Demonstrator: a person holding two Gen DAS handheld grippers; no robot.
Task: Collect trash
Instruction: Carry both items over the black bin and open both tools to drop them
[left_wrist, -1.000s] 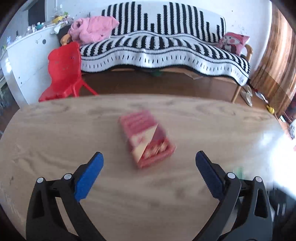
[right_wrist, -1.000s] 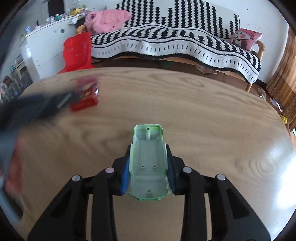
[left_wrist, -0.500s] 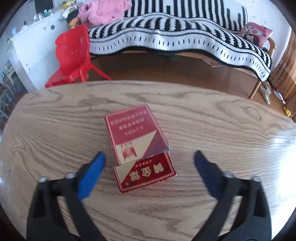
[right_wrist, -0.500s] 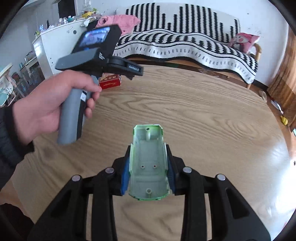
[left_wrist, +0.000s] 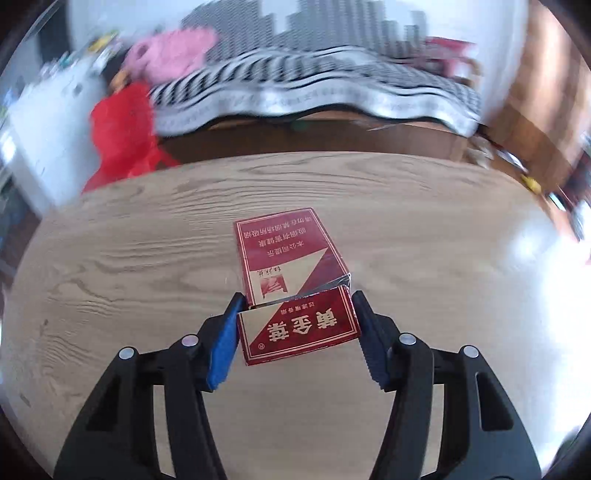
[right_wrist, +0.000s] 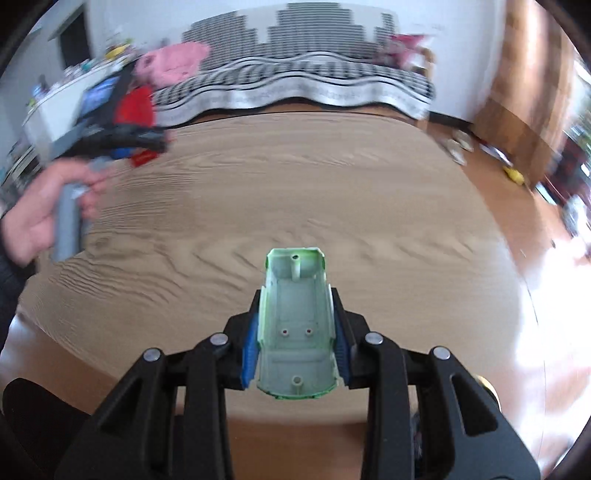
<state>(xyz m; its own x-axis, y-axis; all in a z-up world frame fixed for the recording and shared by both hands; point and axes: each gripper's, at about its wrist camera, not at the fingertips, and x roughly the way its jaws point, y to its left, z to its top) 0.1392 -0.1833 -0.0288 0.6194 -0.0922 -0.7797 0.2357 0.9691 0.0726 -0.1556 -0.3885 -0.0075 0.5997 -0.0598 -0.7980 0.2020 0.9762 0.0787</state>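
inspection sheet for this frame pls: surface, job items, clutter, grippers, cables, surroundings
Surface: wooden table, bare wood grain.
Job's things: red cigarette pack, flip lid open; green plastic shell, hollow side up.
Clutter: nothing seen.
Grippers: left gripper closed on the pack's lid end; right gripper shut on the shell.
Cables: nothing seen.
Surroundings: striped sofa, pink cloth, red chair, white cabinet; all blurred.

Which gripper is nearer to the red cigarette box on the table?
Left. The left gripper has the red cigarette box between its blue pads; the right gripper holds a green plastic shell, well away.
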